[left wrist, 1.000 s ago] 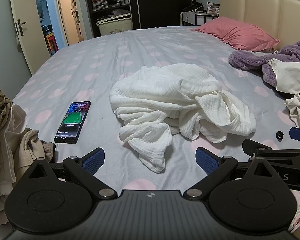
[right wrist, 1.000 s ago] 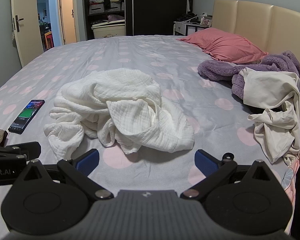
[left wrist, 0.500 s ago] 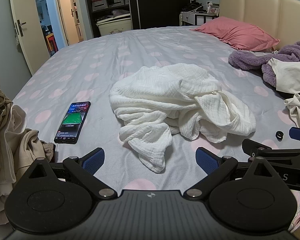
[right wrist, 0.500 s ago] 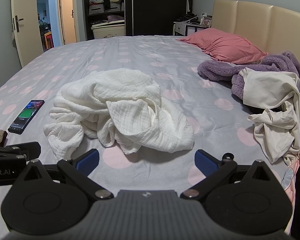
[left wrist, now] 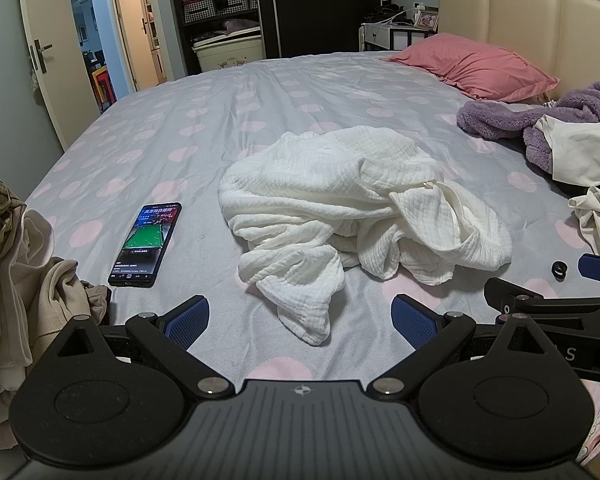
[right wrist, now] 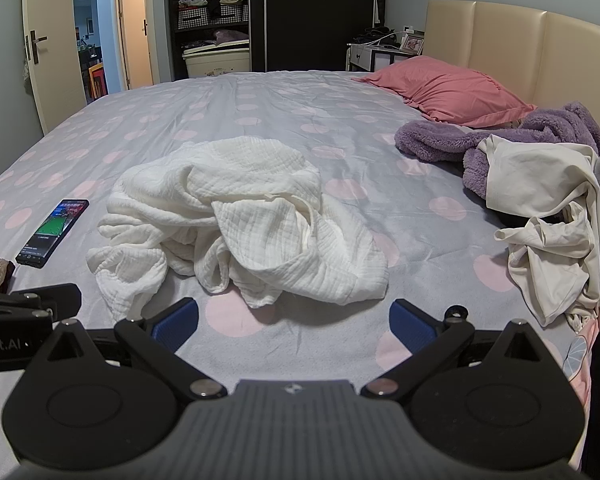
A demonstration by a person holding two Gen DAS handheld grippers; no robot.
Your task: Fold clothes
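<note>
Mid-bed (left wrist: pixel 260 112), crumpled in a heap: white muslin cloth (left wrist: pixel 356 208), touched by neither tool. Left gripper (left wrist: pixel 300 314) and right gripper (right wrist: pixel 294 318) low at the near edge, jaws spread wide, empty (side by side). Just left of the cloth, a lit phone (left wrist: pixel 146 238). Far right, more clothes (right wrist: pixel 548 200).

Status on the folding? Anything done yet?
Done: nothing visibly folded. The white muslin cloth lies crumpled mid-bed. In hand: nothing; left gripper and right gripper are open and empty, short of it. Left: that cloth, the cream garment on the purple fleece, plus the pile at left.
</note>
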